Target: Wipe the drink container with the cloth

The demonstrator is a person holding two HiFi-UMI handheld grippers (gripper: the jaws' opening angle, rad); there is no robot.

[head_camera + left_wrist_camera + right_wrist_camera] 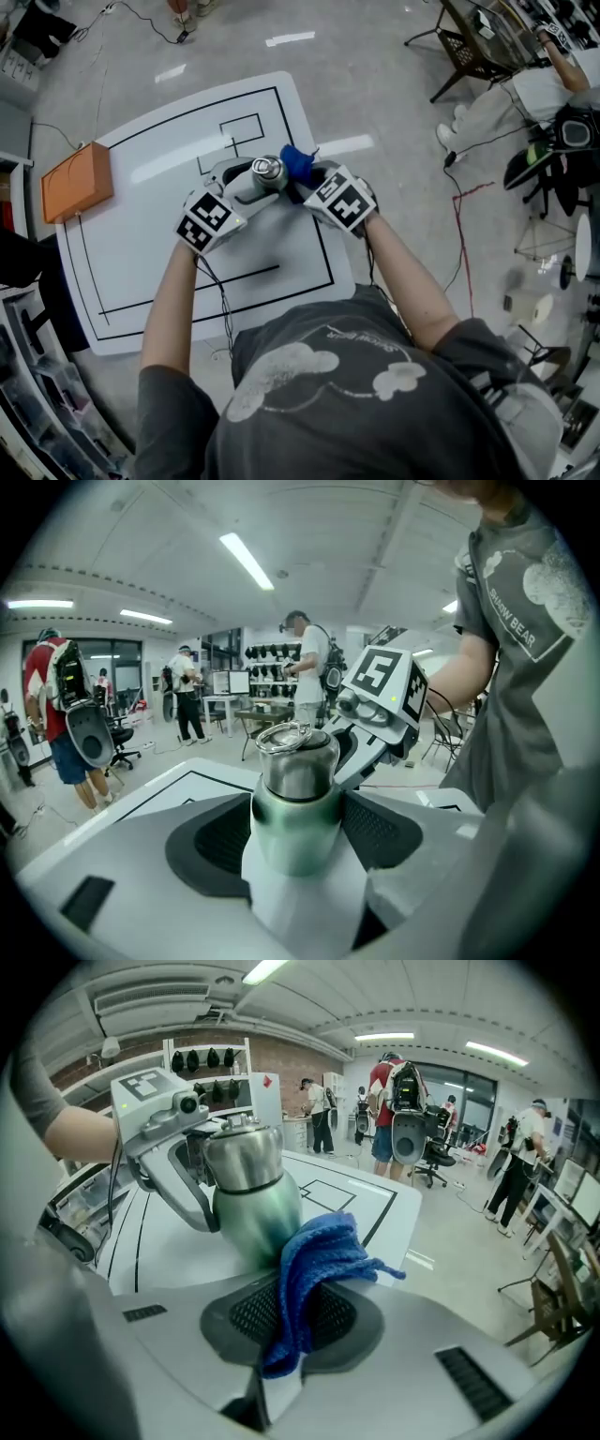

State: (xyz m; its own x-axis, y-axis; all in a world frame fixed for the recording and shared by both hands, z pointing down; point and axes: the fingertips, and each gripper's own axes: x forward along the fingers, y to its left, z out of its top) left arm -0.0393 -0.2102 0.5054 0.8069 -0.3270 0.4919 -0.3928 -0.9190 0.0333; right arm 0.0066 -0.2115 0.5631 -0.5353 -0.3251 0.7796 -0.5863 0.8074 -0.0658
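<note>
Both grippers meet over the white table [141, 244]. The left gripper [247, 185] has its jaws clamped on the green body of the steel-capped drink bottle [295, 808], one pad on each side, holding it roughly upright above the tabletop. The right gripper [305, 180] pinches a blue cloth [319, 1269] between its nearly closed jaws. The bunched cloth presses against the bottle's lower green side, on its right in the head view. An orange box [75, 180] sits at the table's left edge.
</note>
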